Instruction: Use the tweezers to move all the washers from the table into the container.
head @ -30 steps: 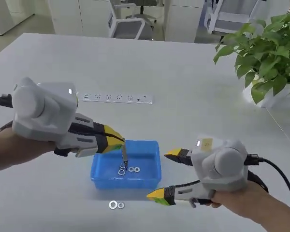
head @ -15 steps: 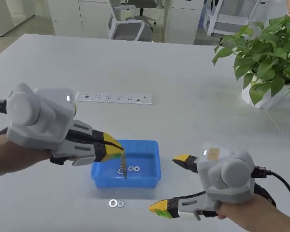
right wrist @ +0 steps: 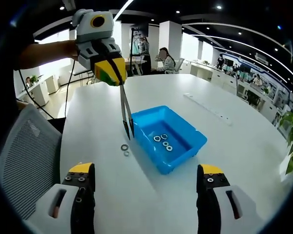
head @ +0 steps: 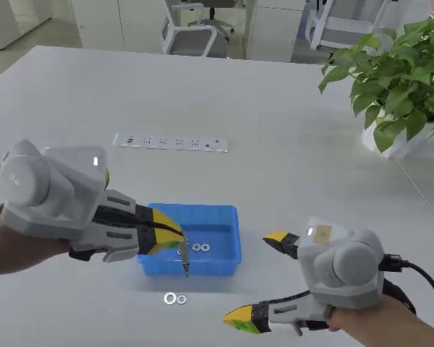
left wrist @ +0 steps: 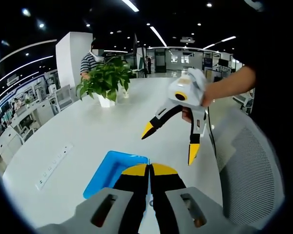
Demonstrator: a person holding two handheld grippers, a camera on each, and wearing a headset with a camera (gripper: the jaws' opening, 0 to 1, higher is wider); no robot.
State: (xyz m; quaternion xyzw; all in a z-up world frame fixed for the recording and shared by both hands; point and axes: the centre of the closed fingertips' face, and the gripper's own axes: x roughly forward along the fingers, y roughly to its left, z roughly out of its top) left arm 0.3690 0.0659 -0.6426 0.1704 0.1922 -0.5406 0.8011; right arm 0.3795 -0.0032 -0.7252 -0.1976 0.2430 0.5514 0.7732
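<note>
We've drawn the tweezers [head: 184, 254] back to the near wall of the bin [head: 210, 212]; our left gripper [head: 175, 235] clamps them. Some washers [head: 200, 248] lie inside, while two more washers [head: 175, 298] wait on the table [head: 275, 144] beside it. Our right gripper [head: 254, 280] gapes wide, idle.

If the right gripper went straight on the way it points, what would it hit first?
Probably the near wall of the blue plastic container; the metal tweezers hang just beside that line. Depth from the open right gripper is unclear.
</note>
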